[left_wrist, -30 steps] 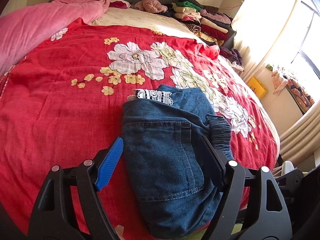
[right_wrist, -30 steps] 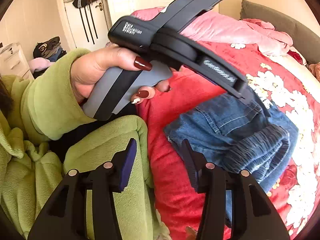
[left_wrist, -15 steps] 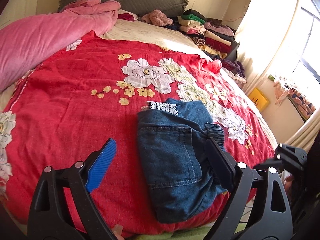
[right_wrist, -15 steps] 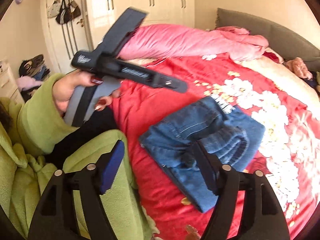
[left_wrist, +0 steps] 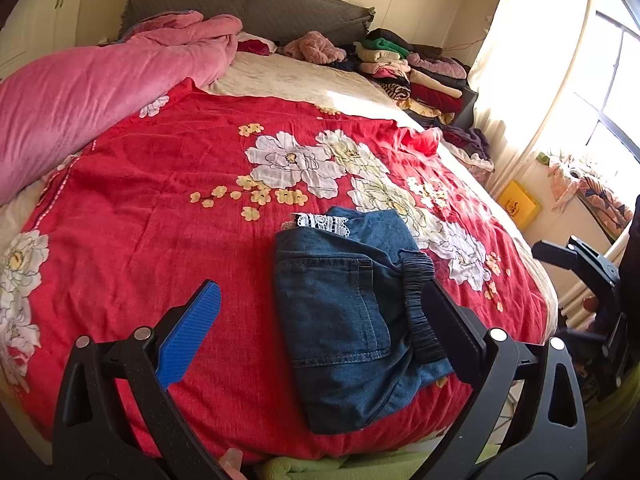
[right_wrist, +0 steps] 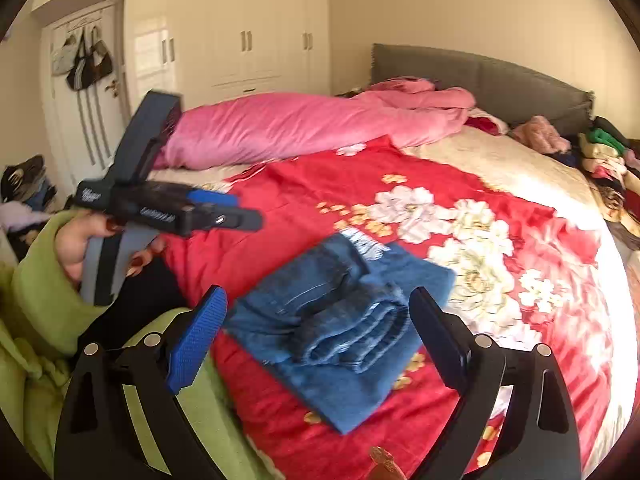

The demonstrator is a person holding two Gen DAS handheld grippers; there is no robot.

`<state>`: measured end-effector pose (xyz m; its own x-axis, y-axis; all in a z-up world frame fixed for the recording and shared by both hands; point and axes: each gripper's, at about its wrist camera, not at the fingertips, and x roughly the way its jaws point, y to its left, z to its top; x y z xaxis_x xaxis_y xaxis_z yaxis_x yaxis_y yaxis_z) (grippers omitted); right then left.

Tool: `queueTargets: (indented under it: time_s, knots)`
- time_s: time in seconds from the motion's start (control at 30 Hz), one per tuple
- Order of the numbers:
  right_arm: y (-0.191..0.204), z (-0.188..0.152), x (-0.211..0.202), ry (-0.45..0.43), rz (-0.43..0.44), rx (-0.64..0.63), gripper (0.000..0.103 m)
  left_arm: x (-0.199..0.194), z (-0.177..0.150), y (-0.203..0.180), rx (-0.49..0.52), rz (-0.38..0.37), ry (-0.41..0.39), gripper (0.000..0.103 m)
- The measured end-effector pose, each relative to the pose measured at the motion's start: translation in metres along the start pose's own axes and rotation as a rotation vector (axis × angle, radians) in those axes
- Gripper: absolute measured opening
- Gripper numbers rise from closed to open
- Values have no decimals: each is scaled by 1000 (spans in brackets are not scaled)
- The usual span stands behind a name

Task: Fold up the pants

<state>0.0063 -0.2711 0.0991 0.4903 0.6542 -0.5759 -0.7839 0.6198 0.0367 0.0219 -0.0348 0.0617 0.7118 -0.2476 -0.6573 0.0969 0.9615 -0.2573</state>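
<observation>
Folded blue jeans lie on the red flowered bedspread near the bed's front edge, with white lace trim at the far end and an elastic waistband on the right. My left gripper hovers above them, its jaws opening wide and its pads touching nothing. In the right wrist view the jeans show as a layered stack. My right gripper hangs over them, its jaws also opening with nothing gripped. A hand in a green sleeve holds the left gripper's body at the left.
A pink duvet is bunched along the bed's left side. A pile of folded clothes sits at the far right by the grey headboard. The curtained window is to the right; wardrobe and door to the left.
Both grippers have drawn back and up from the jeans with their jaws spreading wider. The right view has swung from the person's lap toward the bed. The jeans stay folded in place.
</observation>
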Motion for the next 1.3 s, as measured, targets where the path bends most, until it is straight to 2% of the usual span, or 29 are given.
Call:
queueTargets:
  time_s: [0.57,1.07,1.3]
  knots:
    - [-30,-5,-1,-30,-142,113,92,-5,-9,-4,30,45,-6,93]
    - [-45,-21,18,37,-196,187,92,18,-20,-10,42,65,39,93]
    - [-56,-33,39,104,-217,242,92,39,-28,-12,40,76,77,93]
